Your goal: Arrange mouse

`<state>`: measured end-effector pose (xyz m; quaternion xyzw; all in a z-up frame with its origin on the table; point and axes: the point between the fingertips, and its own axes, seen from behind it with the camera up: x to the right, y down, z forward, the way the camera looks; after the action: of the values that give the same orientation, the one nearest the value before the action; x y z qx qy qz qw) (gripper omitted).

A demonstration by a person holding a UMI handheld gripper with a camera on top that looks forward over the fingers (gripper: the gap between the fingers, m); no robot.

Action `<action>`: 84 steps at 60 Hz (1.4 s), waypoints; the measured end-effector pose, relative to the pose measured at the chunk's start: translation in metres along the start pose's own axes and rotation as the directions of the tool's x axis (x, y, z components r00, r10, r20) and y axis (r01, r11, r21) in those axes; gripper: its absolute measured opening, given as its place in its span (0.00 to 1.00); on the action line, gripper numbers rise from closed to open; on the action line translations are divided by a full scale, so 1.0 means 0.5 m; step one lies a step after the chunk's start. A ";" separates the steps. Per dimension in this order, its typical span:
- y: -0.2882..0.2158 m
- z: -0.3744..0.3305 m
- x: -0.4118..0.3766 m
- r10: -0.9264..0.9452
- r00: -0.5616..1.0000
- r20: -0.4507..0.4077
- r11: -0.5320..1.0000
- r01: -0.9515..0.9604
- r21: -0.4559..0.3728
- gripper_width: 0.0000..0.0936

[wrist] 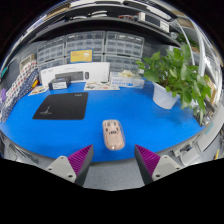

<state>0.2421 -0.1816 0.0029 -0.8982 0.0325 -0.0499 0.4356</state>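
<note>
A pink-beige mouse (113, 134) lies on the blue table cover (140, 110), just ahead of my fingers and roughly centred between them. A black mouse mat (61, 105) lies flat further off to the left of the mouse. My gripper (113, 160) is open and empty, its purple pads (80, 159) spread wide on either side. The mouse does not touch either finger.
A potted green plant (176, 75) in a white pot stands at the right. White boxes (75, 76) and shelving with drawer bins (95, 45) line the back of the table. A grey table edge (112, 172) lies under the fingers.
</note>
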 end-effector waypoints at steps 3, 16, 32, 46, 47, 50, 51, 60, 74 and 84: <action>-0.021 0.035 0.006 -0.006 1.000 0.006 1.000 0.006 -0.003 0.88; -0.058 0.151 0.006 -0.023 0.999 0.030 0.999 0.024 -0.042 0.71; -0.059 0.160 -0.013 -0.006 0.998 0.060 0.998 0.009 -0.056 0.39; -0.056 0.160 -0.011 -0.010 0.999 0.031 0.995 0.013 -0.099 0.34; -0.057 0.159 -0.011 -0.009 1.000 0.025 0.995 0.011 -0.104 0.34; -0.060 0.154 -0.012 0.006 1.000 0.007 0.992 -0.005 -0.124 0.34; -0.063 0.151 -0.013 0.015 1.000 0.002 0.992 -0.015 -0.128 0.34; -0.207 0.099 -0.021 0.044 0.998 -0.049 0.998 -0.046 -0.043 0.34; -0.534 -0.006 -0.121 0.032 0.997 -0.072 0.980 -0.017 0.196 0.34; -0.631 0.013 -0.276 -0.026 1.000 0.000 0.971 0.025 0.239 0.34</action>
<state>0.1107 0.0327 0.2383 -0.8397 0.0142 -0.0576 0.5398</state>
